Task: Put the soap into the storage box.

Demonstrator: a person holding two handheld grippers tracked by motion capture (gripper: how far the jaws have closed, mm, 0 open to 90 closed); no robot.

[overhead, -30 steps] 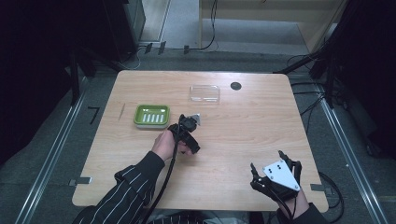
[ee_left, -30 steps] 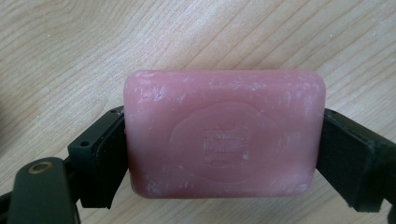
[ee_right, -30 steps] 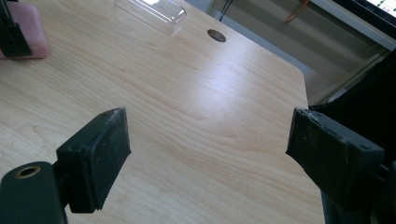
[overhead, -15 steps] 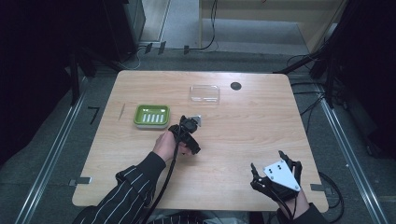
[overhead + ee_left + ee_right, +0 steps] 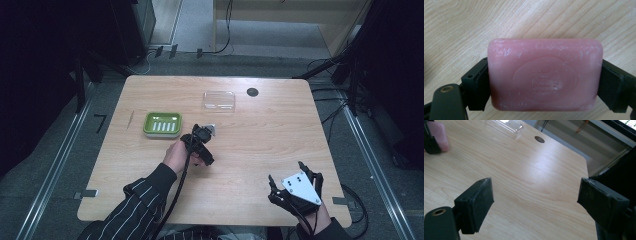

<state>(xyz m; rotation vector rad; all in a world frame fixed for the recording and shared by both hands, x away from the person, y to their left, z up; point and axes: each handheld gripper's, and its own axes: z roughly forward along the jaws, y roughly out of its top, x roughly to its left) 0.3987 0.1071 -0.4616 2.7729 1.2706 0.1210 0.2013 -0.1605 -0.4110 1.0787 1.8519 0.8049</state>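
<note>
High view: left claw [image 5: 206, 131] on light wooden worktop [image 5: 260, 145], beside green rectangular soap dish [image 5: 162, 124]; soap hidden.
Left gripper view: pink rectangular soap bar [image 5: 545, 74] pinched between jaws, just closing; stamp illegible.
Right gripper view: right claw [image 5: 535, 200] spread, empty.

overhead table [image 5: 150, 165] view, two close gripper-mounted cameras

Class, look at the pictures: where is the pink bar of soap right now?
The soap sits clamped between the left gripper's jaws, just above the table near its middle, right of the green soap dish.
</note>
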